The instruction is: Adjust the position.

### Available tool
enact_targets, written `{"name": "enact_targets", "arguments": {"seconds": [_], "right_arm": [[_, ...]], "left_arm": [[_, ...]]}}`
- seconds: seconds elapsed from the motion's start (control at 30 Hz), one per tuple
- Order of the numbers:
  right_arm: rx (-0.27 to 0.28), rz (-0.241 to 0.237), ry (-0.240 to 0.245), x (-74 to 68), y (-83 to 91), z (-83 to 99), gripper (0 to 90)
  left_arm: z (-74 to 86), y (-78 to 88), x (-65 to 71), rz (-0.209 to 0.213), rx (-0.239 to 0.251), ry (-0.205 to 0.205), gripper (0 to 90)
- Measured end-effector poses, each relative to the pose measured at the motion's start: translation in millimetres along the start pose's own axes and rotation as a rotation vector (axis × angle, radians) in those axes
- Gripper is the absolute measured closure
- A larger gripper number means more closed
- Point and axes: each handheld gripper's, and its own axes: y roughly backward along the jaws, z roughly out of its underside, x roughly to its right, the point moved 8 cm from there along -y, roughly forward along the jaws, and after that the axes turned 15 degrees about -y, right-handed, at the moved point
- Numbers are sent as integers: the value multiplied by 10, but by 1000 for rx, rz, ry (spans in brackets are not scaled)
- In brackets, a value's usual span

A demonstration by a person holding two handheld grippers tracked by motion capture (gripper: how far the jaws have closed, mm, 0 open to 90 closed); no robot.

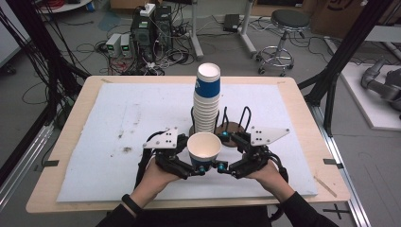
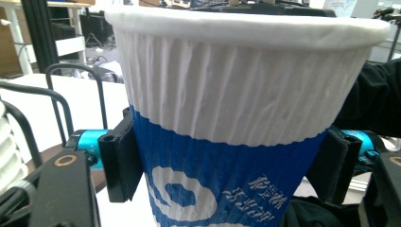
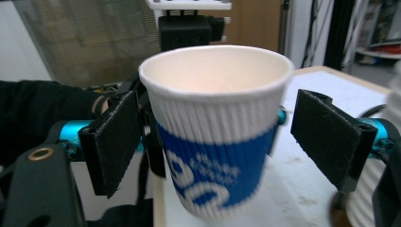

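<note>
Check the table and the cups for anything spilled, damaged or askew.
The white mat has brownish stains left of centre, like dried spills. The stack of cups in the wire holder leans a little, its top cup tilted left. The single cup held by the left gripper looks undamaged and empty.

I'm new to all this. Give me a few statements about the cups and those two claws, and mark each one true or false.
1. The left gripper is clamped on the cup. True.
2. The right gripper squeezes the cup too. False: its jaws stand apart from the cup's sides, having just been opening.
3. The held cup is upside down. False: it is upright, mouth up.
4. A stack of cups stands in a wire holder behind the held cup. True.
5. The cup is white above and blue below. True.
</note>
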Motion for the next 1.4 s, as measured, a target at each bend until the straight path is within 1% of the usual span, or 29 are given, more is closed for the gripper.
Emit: {"name": "enact_targets", "arguments": {"seconds": [0.03,0.1,0.17,0.3,0.4,0.43,0.53,0.67,0.7,0.73,0.83,0.9,0.97,1.03,1.2,1.3,1.4], "right_arm": [[0,-2,-3,8,12,3,177],[-11,15,6,44,32,26,177],[-21,17,12,73,38,59,177],[-49,29,19,130,28,138,178],[-67,35,14,151,-15,201,178],[-65,35,13,153,-29,212,178],[-86,28,1,142,-110,280,178],[-102,21,4,113,-216,337,178],[-101,26,9,115,-237,342,178],[-104,22,2,104,-258,350,178],[-97,7,-7,76,-301,356,178],[-102,7,-7,65,-322,370,190],[-106,5,3,59,-331,383,271],[-104,5,18,59,-330,391,300],[-105,6,25,81,-328,403,309],[-104,0,24,79,-328,414,309],[-104,6,35,84,-328,422,310]], "left_arm": [[-8,15,-9,-6,1,-2,253],[-28,33,-12,-10,9,2,253],[-46,50,-21,-17,13,1,253],[-85,76,-33,-24,25,12,254],[-116,81,-36,-30,39,21,254],[-127,84,-38,-35,44,18,254],[-141,80,-34,-39,50,24,255],[-149,61,-17,-29,59,33,255],[-154,52,-7,-17,68,40,255],[-154,44,0,-8,74,50,255],[-139,11,16,-4,59,41,255],[-130,-7,29,0,48,35,255],[-133,-16,35,-1,51,34,255],[-132,-18,34,-8,46,30,253],[-126,-33,33,-2,30,39,232],[-142,-41,23,-12,15,51,158],[-188,-23,23,-13,17,43,146]]}}
